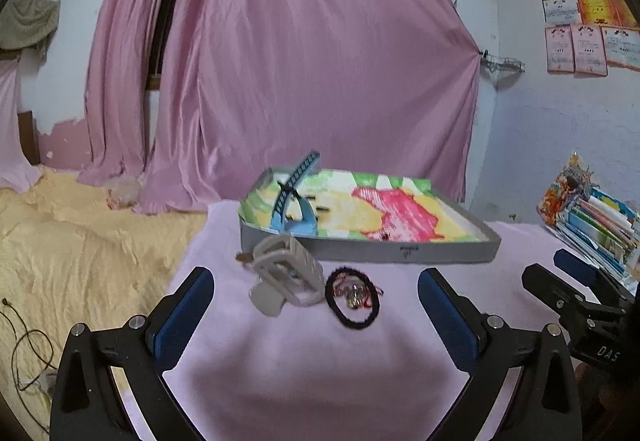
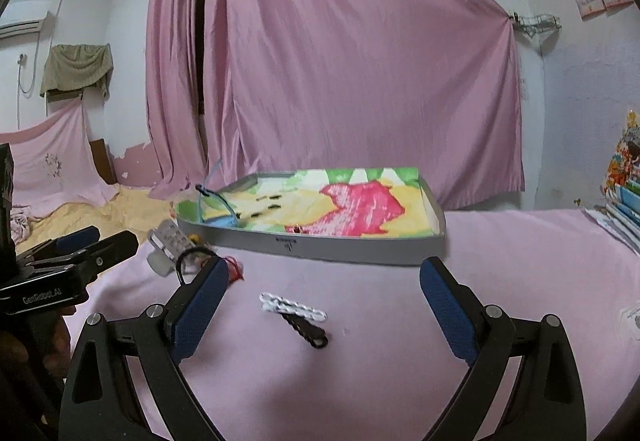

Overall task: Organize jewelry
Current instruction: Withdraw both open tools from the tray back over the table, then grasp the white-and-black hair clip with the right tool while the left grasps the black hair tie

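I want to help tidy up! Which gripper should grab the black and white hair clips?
Probably the right gripper: the white hair clip and black hair clip lie on the pink cloth straight between its open fingers. The left gripper faces the black hair tie.

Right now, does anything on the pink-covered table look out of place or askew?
Yes. The white plastic claw hair clip lies tipped over outside the grey tray with the colourful liner, beside a black hair tie ringing small trinkets. White and black hair clips lie crossed, also outside the tray.

Pink-clothed table (image 2: pixel 500 265): tray (image 2: pixel 360 247), clips (image 2: pixel 294 315), hairband (image 1: pixel 352 298).
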{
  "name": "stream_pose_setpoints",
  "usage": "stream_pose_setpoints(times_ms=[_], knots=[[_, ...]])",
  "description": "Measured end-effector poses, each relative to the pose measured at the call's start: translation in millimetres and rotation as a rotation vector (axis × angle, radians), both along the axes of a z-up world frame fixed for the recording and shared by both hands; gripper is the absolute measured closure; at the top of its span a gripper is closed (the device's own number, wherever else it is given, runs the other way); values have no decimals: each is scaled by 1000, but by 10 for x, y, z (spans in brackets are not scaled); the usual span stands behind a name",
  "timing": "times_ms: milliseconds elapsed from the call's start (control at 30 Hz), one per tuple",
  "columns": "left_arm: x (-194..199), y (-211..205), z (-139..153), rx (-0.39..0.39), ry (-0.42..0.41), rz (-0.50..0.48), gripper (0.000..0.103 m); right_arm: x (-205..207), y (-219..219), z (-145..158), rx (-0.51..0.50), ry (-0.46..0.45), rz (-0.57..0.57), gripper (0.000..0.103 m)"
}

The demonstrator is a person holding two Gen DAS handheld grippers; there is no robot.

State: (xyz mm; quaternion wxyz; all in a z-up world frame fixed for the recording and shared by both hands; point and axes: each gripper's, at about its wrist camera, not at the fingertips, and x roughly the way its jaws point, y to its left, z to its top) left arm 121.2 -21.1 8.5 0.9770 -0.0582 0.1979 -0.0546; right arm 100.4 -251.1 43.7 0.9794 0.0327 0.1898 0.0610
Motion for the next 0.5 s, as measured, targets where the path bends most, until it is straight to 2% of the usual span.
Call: stream_pose_setpoints(times_ms=[200,500], knots=[[193,40,-99,-54,119,-30,0,112,16,-69,8,78,25,9],[420,-11,-208,-61,249,-51,1,306,-13,-191,56,213,40,9]])
